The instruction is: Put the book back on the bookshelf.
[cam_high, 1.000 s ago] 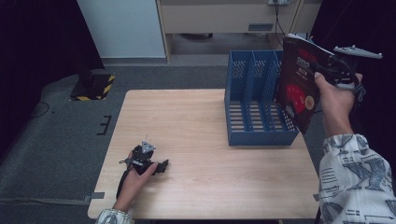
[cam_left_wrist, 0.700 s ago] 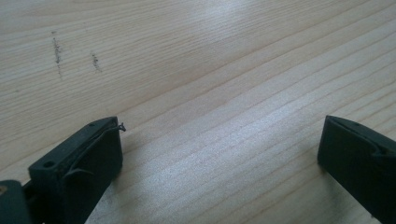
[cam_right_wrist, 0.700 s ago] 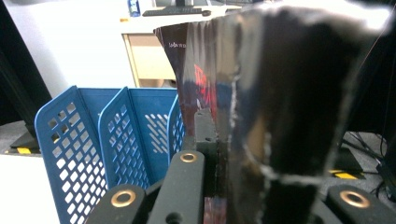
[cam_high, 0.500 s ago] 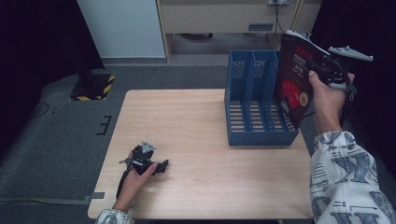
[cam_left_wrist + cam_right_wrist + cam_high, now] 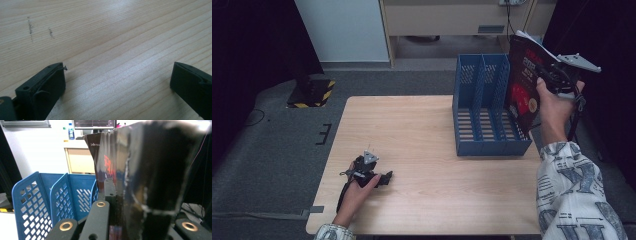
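Observation:
A black book with red print (image 5: 523,82) hangs upright over the right-hand slot of the blue file rack (image 5: 479,117), its lower edge down at the slot's top. My right gripper (image 5: 548,75) is shut on the book's right edge, held by a hand in a patterned sleeve. In the right gripper view the glossy book (image 5: 150,175) stands pinched in the right gripper (image 5: 120,202), with the rack (image 5: 57,200) to its left. My left gripper (image 5: 384,178) lies on the wooden table (image 5: 422,125) near the front left. In its own view the left gripper (image 5: 117,82) is open over bare wood.
The rack has three slots and stands at the table's right side. Behind the table are a white panel (image 5: 342,30) and a beige cabinet (image 5: 447,17). A yellow-and-black striped block (image 5: 314,92) lies on the grey floor at the left.
The right hand has brought the book down and slightly left, closer to the rack's right slot. The left hand and its gripper have stayed where they were.

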Motion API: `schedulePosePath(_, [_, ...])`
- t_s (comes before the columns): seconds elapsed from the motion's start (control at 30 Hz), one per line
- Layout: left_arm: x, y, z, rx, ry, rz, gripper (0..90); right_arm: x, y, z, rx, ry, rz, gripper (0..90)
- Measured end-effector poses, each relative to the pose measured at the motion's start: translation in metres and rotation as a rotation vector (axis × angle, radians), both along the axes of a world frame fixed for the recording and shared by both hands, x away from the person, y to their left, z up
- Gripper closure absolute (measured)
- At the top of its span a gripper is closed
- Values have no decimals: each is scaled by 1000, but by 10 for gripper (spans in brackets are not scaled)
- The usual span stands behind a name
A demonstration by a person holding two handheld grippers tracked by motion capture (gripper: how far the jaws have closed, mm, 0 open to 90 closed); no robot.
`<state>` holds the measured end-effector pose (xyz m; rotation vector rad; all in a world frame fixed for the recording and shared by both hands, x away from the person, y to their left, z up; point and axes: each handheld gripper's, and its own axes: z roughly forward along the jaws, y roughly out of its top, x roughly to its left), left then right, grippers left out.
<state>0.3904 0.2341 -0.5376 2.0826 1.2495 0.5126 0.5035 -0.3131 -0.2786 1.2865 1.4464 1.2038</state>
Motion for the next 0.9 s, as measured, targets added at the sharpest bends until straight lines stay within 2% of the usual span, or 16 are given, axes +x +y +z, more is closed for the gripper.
schedulePosePath(0.27, [0,0,0,1,2,0,0,4,1,-15,22,-27,4,871])
schedulePosePath(0.4, [0,0,0,2,3,-2,0,5,2,-20,11,-24,8,871])
schedulePosePath(0.57, [0,0,0,2,3,-2,0,5,2,-27,26,-32,-1,871])
schedulePosePath(0.9, [0,0,0,2,3,-2,0,6,7,-48,16,-28,-5,871])
